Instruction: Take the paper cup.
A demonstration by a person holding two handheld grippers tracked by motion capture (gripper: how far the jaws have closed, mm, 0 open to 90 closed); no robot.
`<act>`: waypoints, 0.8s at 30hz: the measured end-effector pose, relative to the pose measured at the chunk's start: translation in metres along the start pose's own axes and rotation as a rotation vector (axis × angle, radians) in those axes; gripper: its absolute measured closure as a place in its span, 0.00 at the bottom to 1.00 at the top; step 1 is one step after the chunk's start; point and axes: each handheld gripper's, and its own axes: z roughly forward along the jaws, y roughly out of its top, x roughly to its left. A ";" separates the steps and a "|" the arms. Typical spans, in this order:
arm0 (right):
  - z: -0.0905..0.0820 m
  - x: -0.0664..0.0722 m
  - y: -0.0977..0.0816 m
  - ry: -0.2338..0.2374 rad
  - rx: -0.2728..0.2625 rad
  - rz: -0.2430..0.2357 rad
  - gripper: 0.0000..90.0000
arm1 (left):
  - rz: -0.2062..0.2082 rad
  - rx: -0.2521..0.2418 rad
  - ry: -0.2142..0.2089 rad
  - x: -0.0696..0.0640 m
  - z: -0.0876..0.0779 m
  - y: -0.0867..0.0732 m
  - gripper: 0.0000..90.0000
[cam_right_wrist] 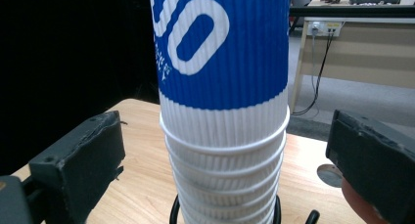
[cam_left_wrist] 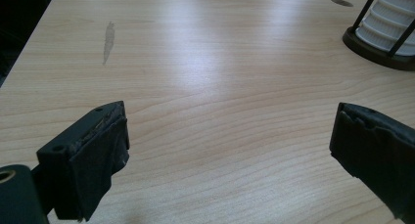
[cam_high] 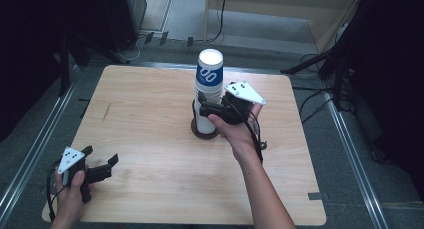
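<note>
Blue-and-white ribbed paper cups stand nested in a dark wire holder mid-table. The right tool straddles the stack, jaws apart, probably lining up to lift the top cup. The left tool idles apart near the table corner.

We see a light wooden surface bearing a dark streak near its left side. Beyond its far edge, cables cross the grey floor beside pale wooden furniture.
</note>
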 end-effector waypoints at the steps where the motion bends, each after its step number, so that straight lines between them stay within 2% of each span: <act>1: 0.001 0.000 0.001 -0.002 -0.001 -0.001 0.01 | -0.002 0.001 0.000 0.000 0.000 0.000 0.02; 8: 0.010 0.002 0.006 -0.036 -0.008 -0.007 0.03 | -0.005 -0.001 -0.001 0.000 0.000 0.000 0.02; 24: 0.034 0.007 0.014 -0.068 -0.006 0.007 0.08 | -0.009 0.002 -0.005 0.001 0.000 0.000 0.02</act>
